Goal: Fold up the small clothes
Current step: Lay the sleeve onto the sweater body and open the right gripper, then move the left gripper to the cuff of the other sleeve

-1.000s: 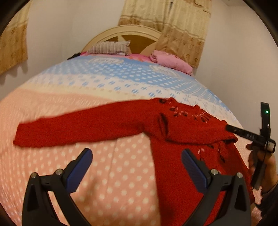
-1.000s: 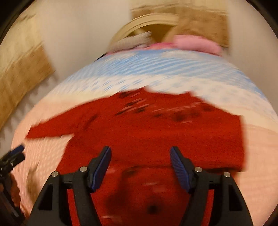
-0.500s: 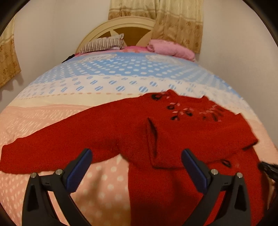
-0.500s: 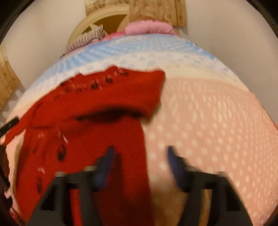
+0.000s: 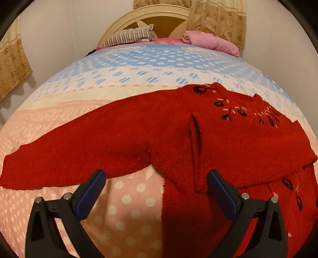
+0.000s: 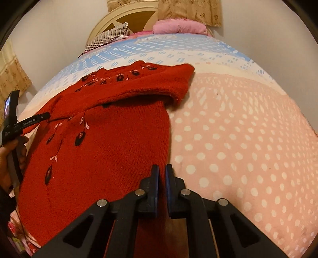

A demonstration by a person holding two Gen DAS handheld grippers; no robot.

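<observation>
The right gripper point(image 6: 162, 174) tilts steeply down, its jaws just clamped onto the side edge of the red sweater point(image 6: 111, 142) spread on the dotted bedspread point(image 6: 238, 139). The left gripper point(image 5: 155, 190) hovers angled over the outstretched sleeve point(image 5: 79, 150), jaws wide, grasping nothing.

This is a bedroom in a home. A bed spread with a dotted pink, cream and blue bedspread point(image 5: 139, 65) fills the space ahead of the grippers, and at its far end stand a rounded cream headboard point(image 5: 139, 17), a striped pillow point(image 5: 129, 36) and a folded pink blanket point(image 5: 210, 41). Beyond them, patterned tan curtains point(image 5: 218, 17) hang on plain pale walls point(image 5: 59, 29).
</observation>
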